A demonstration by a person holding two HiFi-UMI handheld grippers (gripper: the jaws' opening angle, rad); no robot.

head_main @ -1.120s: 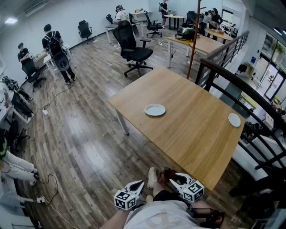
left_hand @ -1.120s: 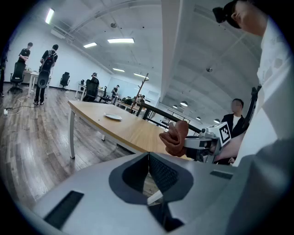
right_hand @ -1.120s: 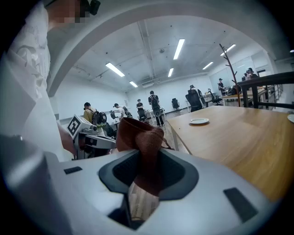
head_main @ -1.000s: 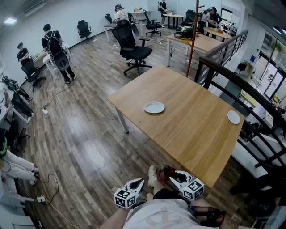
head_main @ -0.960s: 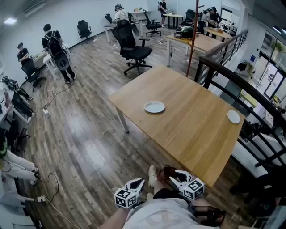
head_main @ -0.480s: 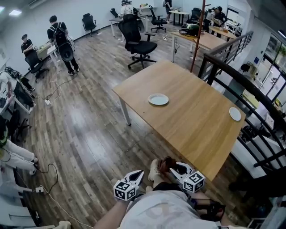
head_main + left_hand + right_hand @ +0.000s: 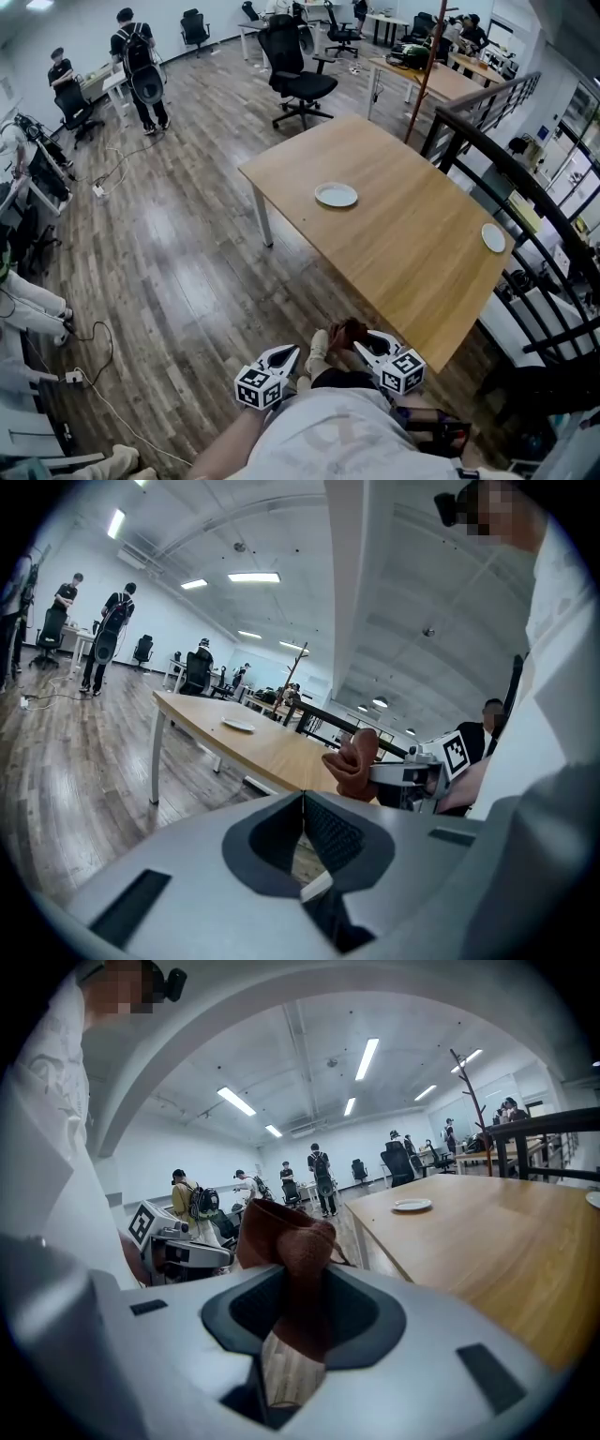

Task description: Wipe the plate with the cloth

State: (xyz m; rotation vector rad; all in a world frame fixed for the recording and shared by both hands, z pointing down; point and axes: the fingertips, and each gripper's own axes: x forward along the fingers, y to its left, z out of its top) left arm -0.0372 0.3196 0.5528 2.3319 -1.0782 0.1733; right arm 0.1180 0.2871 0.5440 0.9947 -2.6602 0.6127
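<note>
Right gripper [image 7: 292,1288]: jaws clamped on the cloth [image 7: 284,1237], rust-brown, soft, bunched above them; left gripper [image 7: 303,803]: jaws together, nothing between. Table [image 7: 403,244]: rectangular, smooth pale wood; near corner just ahead of both grippers, open plank floor [image 7: 178,253] along its left edge, black railing [image 7: 525,187] close along its right. Plate [image 7: 337,195]: round, white, shallow, on the top near the far left edge, well apart from the cloth; second plate [image 7: 493,237] by the right edge.
</note>
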